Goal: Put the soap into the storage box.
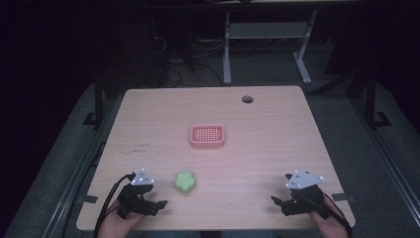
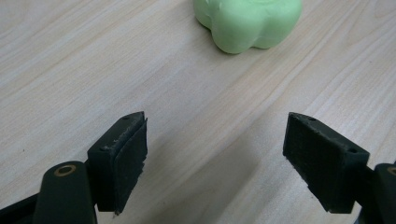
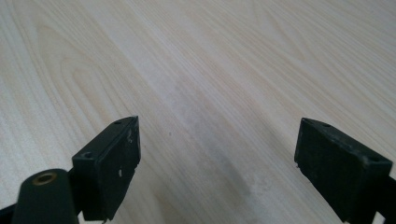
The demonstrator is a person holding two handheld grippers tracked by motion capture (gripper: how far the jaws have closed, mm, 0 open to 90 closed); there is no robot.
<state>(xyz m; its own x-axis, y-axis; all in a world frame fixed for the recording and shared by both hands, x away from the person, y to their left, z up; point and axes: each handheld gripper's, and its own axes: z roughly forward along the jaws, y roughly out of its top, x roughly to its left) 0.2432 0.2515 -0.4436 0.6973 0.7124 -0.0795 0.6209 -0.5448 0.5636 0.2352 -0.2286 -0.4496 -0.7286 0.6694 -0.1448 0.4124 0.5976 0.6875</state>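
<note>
Pale green, soft, lobed flower-shaped lump [image 1: 184, 181]: it is seen lying flat on the light wood-grain bench [image 1: 267, 148], near the front edge and left of the middle; in the left gripper view [image 2: 247, 22] it is found at the top of the picture, ahead of the jaws and slightly to their right, apart from both.
Left tool [image 1: 159, 204]: it is held low over the bench at the front left corner, just beside the green lump and not touching it; its jaws are pointed to the right along the front edge.
Left tool state: released; in the left gripper view [image 2: 215, 158] the two black jaws are spread wide, and bare wood is seen between them.
Right tool [image 1: 275, 201]: it is held at the front right of the bench, well apart from the green lump, with its jaws turned towards the left.
Right tool state: released; in the right gripper view [image 3: 217, 163] the jaws are parted widely over bare wood grain, and nothing is gripped.
Pink rectangular plastic basket with a gridded bottom [image 1: 207, 136]: it is set near the middle of the bench, beyond the green lump and well apart from both tools.
Round dark hole [image 1: 247, 99]: it is cut into the bench near the far edge.
Hands: one is seen beneath each tool at the bottom of the high view.
</note>
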